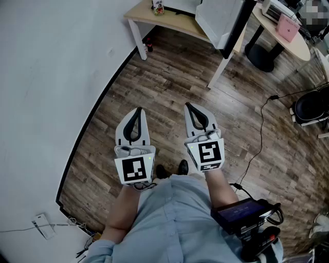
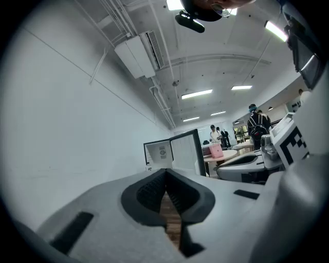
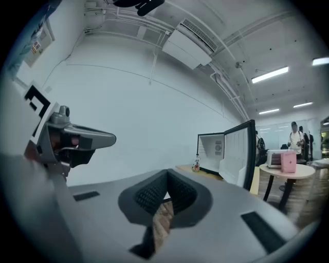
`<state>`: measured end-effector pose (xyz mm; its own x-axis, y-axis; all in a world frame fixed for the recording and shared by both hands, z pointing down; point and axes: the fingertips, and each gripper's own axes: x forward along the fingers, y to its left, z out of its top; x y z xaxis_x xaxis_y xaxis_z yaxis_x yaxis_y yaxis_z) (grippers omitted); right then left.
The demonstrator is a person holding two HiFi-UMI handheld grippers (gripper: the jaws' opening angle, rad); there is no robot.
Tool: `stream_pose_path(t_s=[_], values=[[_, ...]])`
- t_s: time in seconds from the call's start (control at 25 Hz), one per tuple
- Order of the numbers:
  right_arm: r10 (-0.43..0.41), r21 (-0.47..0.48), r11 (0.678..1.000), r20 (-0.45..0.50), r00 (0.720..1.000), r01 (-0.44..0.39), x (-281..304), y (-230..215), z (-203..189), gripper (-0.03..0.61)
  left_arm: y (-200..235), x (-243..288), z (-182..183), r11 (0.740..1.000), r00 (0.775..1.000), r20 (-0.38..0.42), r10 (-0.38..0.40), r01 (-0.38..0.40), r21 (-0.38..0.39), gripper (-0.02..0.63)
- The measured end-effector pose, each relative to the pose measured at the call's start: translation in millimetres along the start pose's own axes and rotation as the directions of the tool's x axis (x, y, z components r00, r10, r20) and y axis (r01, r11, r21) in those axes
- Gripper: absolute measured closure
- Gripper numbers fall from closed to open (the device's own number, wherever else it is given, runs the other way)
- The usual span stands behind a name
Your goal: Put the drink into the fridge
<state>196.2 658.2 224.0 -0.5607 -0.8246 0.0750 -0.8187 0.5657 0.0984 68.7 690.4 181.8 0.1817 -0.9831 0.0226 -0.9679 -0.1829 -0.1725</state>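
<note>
A wood-plank floor [image 1: 169, 87] ran up to a white wall [image 1: 46, 77]. A black cable [image 1: 261, 123] trailed across the planks. A pink box [image 1: 288, 26] and a white appliance [image 1: 275, 9] sat on a round table [image 1: 300, 49], near a light wooden counter [image 1: 141, 15]. People [image 2: 216, 134] stood far back under strip lights [image 2: 197, 94].

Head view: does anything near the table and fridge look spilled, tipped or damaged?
Nothing stands out. The bottle stands upright on the table beside the fridge, whose door hangs open.
</note>
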Motion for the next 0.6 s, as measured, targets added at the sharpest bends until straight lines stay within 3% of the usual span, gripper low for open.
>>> stream_pose_path(t_s=[0.16,0.48,0.56,0.6], values=[[-0.003,0.004,1.0,0.0,1.0,0.003,-6,-5,-5,0.574,-7,0,-4,1.0,1.0,0.022,-0.005,0.005,0.028,0.606],[0.038,0.049,0.998,0.018,0.999,-0.038,-16,-26,-9,0.555,-32,6,2,1.0,1.0,-0.009,0.021,-0.021,0.019,0.606],[0.066,0.049,0.997,-0.005,0.998,-0.066,-15,-26,-14,0.346,-36,5,1,0.999,0.999,-0.013,0.036,-0.036,0.008,0.606],[0.068,0.044,0.997,-0.007,0.998,-0.068,-16,-27,-16,0.319,-37,5,0,0.999,0.999,-0.014,0.043,-0.043,0.005,0.606]])
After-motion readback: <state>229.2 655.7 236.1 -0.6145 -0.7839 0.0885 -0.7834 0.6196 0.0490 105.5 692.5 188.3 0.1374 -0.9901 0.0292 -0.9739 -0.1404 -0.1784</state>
